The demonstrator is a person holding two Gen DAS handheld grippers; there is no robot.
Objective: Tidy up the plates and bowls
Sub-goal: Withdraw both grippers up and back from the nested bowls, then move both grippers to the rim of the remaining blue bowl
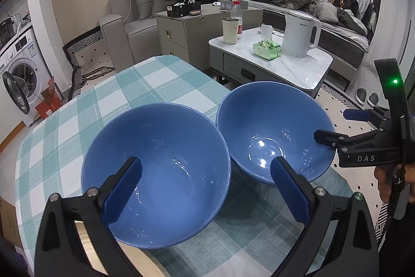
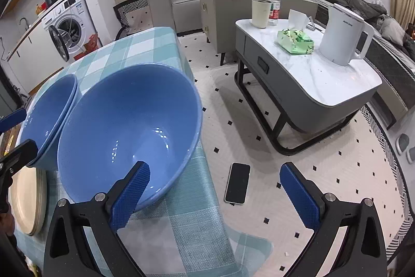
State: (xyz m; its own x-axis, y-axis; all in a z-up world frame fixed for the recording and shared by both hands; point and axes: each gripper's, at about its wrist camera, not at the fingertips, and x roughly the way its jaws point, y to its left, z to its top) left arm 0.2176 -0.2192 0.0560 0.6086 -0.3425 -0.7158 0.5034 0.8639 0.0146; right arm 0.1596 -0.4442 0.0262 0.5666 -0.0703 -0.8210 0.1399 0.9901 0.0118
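Two blue bowls stand side by side on a teal checked tablecloth (image 1: 160, 79). My left gripper (image 1: 207, 191) is open above the nearer bowl (image 1: 155, 173): one pad shows over its inside, the other beyond its right rim. It also shows at the left edge of the right wrist view as the left gripper (image 2: 15, 134). My right gripper (image 1: 339, 126) is open at the far rim of the second bowl (image 1: 275, 131). In the right wrist view, the right gripper (image 2: 214, 195) has its left pad over that bowl (image 2: 129, 126) and its right pad over the floor. A beige plate (image 2: 26, 199) lies beside the bowls.
The second bowl sits close to the table's right edge. A black phone (image 2: 237, 183) lies on the floor beside the table. Further off, a marble coffee table (image 2: 324, 79) carries a white kettle (image 2: 342, 35), a green tissue pack (image 2: 295, 40) and a cup.
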